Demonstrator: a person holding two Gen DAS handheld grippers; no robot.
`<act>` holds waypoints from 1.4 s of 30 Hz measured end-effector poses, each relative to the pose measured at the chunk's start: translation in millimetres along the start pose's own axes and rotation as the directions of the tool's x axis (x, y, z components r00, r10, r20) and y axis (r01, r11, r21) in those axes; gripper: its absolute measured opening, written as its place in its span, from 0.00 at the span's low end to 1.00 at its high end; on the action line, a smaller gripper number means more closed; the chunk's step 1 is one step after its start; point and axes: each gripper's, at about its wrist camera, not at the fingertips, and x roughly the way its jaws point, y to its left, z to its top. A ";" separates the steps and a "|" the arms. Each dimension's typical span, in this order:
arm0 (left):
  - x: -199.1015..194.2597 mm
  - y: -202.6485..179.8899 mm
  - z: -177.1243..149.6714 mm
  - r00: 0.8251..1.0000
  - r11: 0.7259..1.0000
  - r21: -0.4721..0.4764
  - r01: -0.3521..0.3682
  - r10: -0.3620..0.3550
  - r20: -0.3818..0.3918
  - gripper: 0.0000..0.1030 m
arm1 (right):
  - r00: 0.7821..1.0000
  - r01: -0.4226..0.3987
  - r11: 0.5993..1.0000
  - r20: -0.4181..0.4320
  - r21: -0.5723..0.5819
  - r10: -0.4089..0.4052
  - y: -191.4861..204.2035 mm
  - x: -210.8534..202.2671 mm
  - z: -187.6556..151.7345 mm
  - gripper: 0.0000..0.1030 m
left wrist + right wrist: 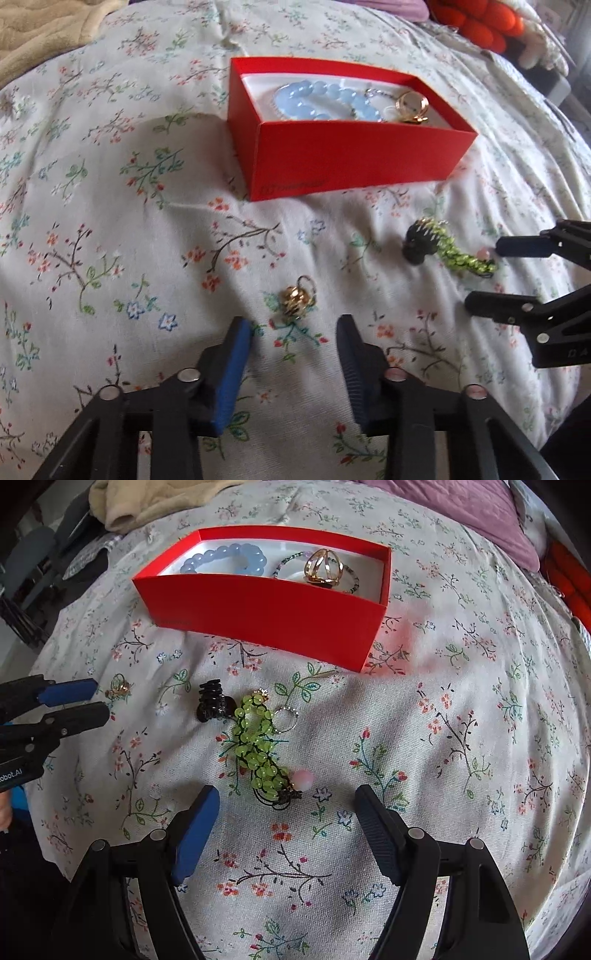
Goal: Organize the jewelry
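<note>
A red rectangular cardboard box (354, 162) is sitting open on a bed covered with a cream floral-print bedspread (110, 229). Inside it, on a white lining, a pale blue bracelet of round translucent beads (321, 99) is lying toward the left end, and a gold-coloured open-work ring (325, 568) is resting on a thin dark beaded chain (291, 559) toward the right end.

In the left wrist view, the left gripper (293, 332) is pointing steeply down at the bedspread. Its blue-padded fingers (236, 354) are standing partly spread with nothing pinched between them. A small gold-coloured ball charm with a wire loop (297, 295) is lying on the cloth at about 12 o'clock from the fingertips, just beyond the gap and not touched by either pad.

In the right wrist view, the right gripper (286, 805) is also pointing down, its fingers spread wide and holding nothing. A bracelet of lime-green beads on dark cord (256, 749) is lying at 12 o'clock from it, its near end reaching into the gap's mouth. A round pink bead (304, 778) is sitting at that near end. A small black plastic claw hair clip (212, 701) is lying at 10 o'clock of the green bracelet, touching or just beside it, and a thin silver-coloured ring (286, 718) is lying at its 2 o'clock.

The box is standing beyond all of these loose pieces, at 12 o'clock.
</note>
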 end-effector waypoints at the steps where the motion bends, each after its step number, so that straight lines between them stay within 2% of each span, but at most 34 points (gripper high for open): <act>1: -0.1 -2.2 0.7 1.000 1.000 0.010 0.002 -0.002 0.005 0.32 | 1.000 -0.004 1.000 -0.002 -0.001 0.004 0.6 0.1 0.5 0.75; 7: 2.9 -10.4 5.2 1.000 0.999 0.043 0.015 -0.015 0.012 0.16 | 1.000 -0.017 1.000 -0.006 0.000 0.017 5.1 0.0 2.4 0.74; 11: 3.4 -13.4 10.5 1.000 0.999 0.049 0.003 -0.004 0.028 0.04 | 1.000 -0.031 0.999 -0.002 0.012 0.031 5.3 -1.5 4.0 0.69; 13: 1.0 -11.7 13.2 0.999 0.999 0.039 0.003 -0.005 0.041 0.01 | 0.999 -0.038 0.999 0.002 0.016 0.038 3.3 -3.8 4.1 0.67; 16: -4.4 -5.0 18.0 0.997 0.999 0.001 0.038 -0.038 0.060 0.00 | 0.999 -0.047 0.999 0.005 0.022 0.047 2.3 -4.7 7.4 0.59; 19: -9.6 4.8 19.1 0.996 0.997 -0.049 0.063 -0.060 0.069 0.00 | 0.998 -0.057 0.998 -0.001 0.032 0.057 0.8 -3.4 10.4 0.46; 22: -9.9 17.5 18.6 0.996 0.993 -0.095 0.063 -0.057 0.062 0.00 | 0.998 -0.066 0.997 -0.006 0.048 0.066 -2.2 -1.8 12.0 0.34; 24: -9.6 25.3 17.2 0.997 0.990 -0.126 0.061 -0.054 0.056 0.00 | 0.997 -0.076 0.996 -0.013 0.053 0.076 -3.7 0.0 14.0 0.20; 27: -8.6 34.7 12.7 0.999 0.989 -0.148 0.027 -0.021 0.042 0.00 | 0.996 -0.085 0.994 -0.009 0.065 0.086 -6.3 -1.4 14.7 0.13; 32: -11.3 32.5 11.4 0.998 0.990 -0.128 0.052 -0.046 0.048 0.00 | 0.993 -0.113 0.990 0.044 0.089 0.110 -11.2 -20.8 21.1 0.12; 37: 0.1 12.4 15.4 0.997 0.995 -0.065 0.071 -0.070 0.018 0.00 | 0.990 -0.122 0.987 0.087 0.104 0.113 -15.2 -37.2 23.9 0.12; 42: 18.2 -6.3 17.9 0.996 0.996 -0.034 0.086 -0.087 -0.017 0.00 | 0.989 -0.125 0.985 0.095 0.119 0.114 -24.9 -42.6 23.0 0.12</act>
